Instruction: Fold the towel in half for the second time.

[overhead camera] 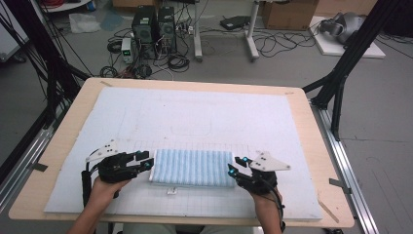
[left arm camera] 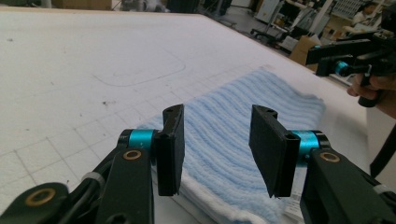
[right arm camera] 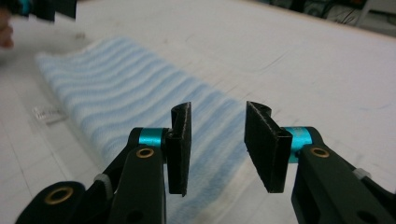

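— What's at the near edge?

— A folded blue striped towel (overhead camera: pixel 192 167) on the tabletop's white mat (overhead camera: pixel 195 117). The left claw (overhead camera: pixel 144 160) sits released at its left end, the right claw (overhead camera: pixel 237 165) released at its right end.

— Gripping anything?

— No, both jaws gape.

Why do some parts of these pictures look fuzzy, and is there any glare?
High view: even, soft light, faint shadows, the folded towel fairly sharp. Left gripper view: the left tool crisp, the far background soft. Right gripper view: the right tool sharp, the towel's far end and the other hand blurred; no strong glare.
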`<state>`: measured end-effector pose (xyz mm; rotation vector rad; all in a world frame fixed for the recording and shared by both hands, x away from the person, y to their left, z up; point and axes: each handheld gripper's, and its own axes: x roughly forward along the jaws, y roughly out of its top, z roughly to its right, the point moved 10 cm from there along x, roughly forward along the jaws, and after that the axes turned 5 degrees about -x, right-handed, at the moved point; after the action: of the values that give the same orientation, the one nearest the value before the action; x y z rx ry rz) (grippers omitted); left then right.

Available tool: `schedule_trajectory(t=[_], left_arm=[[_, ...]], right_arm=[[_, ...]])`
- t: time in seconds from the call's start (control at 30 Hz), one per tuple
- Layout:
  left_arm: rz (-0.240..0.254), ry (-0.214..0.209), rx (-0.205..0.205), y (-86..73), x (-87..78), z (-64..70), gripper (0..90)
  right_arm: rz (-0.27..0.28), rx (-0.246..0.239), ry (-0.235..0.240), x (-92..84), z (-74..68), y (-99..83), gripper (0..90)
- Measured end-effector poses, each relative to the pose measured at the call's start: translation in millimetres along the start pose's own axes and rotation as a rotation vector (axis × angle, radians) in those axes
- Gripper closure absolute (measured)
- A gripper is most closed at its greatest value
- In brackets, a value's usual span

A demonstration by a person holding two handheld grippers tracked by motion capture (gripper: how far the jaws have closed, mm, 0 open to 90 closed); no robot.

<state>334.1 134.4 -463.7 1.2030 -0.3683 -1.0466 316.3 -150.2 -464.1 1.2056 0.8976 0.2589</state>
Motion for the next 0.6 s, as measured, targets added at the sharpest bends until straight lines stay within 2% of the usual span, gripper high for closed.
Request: schedule_trajectory(t=[0.1, 0.27, 0.37, 0.5, 0.57, 0.6], left_arm=[[-0.026, 0.01, 0.006, -6.6, 5.1, 0.6, 55.9], [-0.084, 0.013, 0.003, -20.6, 11.7, 3.5, 59.5], [-0.139, 0.03, 0.01, -28.5, 13.7, 3.9, 61.2], [-0.213, 0.055, 0.053, -36.5, 16.4, 5.8, 63.1], [-0.253, 0.06, 0.074, -41.2, 17.4, 7.4, 63.8], [-0.256, 0.062, 0.077, -41.6, 17.5, 8.3, 63.8]], right_arm=[[-0.08, -0.044, 0.028, 16.6, -11.2, -10.0, 60.2], [-0.187, -0.065, 0.053, 30.1, -21.2, -27.6, 60.3], [-0.191, -0.071, 0.059, 29.0, -21.8, -30.2, 59.7], [-0.195, -0.072, 0.059, 26.8, -20.9, -32.4, 56.7], [-0.188, -0.057, 0.066, 25.0, -19.9, -32.0, 55.4], [-0.176, -0.041, 0.072, 23.8, -19.4, -30.3, 54.7]])
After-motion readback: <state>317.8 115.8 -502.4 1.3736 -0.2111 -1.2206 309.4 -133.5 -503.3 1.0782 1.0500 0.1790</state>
